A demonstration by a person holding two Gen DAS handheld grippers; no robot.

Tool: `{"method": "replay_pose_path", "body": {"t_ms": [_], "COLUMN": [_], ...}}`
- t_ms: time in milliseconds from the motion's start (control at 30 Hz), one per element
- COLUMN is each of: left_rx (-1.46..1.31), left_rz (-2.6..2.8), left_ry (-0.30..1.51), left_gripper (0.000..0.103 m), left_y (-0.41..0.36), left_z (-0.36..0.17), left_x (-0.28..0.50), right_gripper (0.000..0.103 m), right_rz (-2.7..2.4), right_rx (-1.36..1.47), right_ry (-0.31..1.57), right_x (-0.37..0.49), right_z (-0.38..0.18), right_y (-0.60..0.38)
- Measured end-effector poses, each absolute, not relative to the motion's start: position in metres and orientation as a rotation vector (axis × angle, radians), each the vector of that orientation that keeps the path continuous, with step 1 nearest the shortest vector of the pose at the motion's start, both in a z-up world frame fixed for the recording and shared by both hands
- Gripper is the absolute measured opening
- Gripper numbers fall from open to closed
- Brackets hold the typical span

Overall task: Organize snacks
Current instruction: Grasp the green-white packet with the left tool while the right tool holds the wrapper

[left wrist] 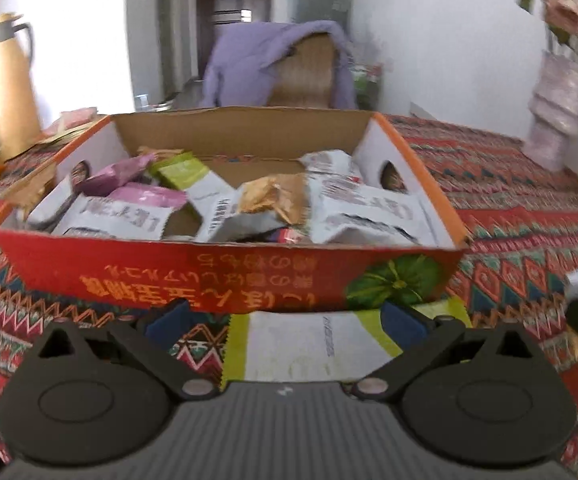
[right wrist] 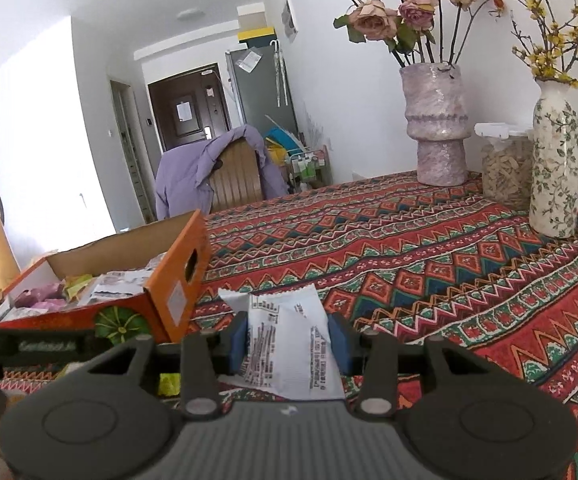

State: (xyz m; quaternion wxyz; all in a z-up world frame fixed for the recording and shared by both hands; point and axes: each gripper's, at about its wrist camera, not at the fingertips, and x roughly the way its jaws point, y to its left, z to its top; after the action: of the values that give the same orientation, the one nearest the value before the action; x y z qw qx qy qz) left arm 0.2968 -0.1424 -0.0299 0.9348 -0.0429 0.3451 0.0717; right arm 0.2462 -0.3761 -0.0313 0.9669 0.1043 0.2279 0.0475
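An open orange cardboard box (left wrist: pixel 225 276) stands on the patterned tablecloth and holds several snack packets (left wrist: pixel 249 204). My left gripper (left wrist: pixel 285 320) is open just in front of the box. A white and green snack packet (left wrist: pixel 309 344) lies flat on the cloth between its blue fingertips (left wrist: pixel 403 320). In the right wrist view the box (right wrist: pixel 169 280) is at the left. My right gripper (right wrist: pixel 289 340) is shut on a white snack packet (right wrist: pixel 289 344), held above the cloth to the right of the box.
A tan thermos jug (left wrist: pixel 3 84) stands at the far left. A pink vase (right wrist: pixel 439 120), a floral bottle vase (right wrist: pixel 555 164) and a clear jar (right wrist: pixel 505 164) stand at the back right. A chair with a purple jacket (right wrist: pixel 217 168) is behind the table.
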Motion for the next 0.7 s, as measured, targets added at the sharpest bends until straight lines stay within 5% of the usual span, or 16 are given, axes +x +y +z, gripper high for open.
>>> {"method": "replay_pose_path", "body": {"t_ms": [567,700], "left_rx": [-0.089,-0.081], "left_rz": [0.163,0.118], "left_ry": [0.8,0.803], "left_gripper": [0.103,0.093], "left_y": [-0.137,-0.141], "left_z": [-0.038,-0.037], "left_x": [0.295,0.279], "right_gripper": [0.043,0.043], "right_rz": [0.137,0.138], "right_rx": [0.231,0.234], "right_ry": [0.42,0.414], "right_x": [0.234,0.232], "right_z": [-0.026,-0.026], "right_y": [-0.377,-0.377]}}
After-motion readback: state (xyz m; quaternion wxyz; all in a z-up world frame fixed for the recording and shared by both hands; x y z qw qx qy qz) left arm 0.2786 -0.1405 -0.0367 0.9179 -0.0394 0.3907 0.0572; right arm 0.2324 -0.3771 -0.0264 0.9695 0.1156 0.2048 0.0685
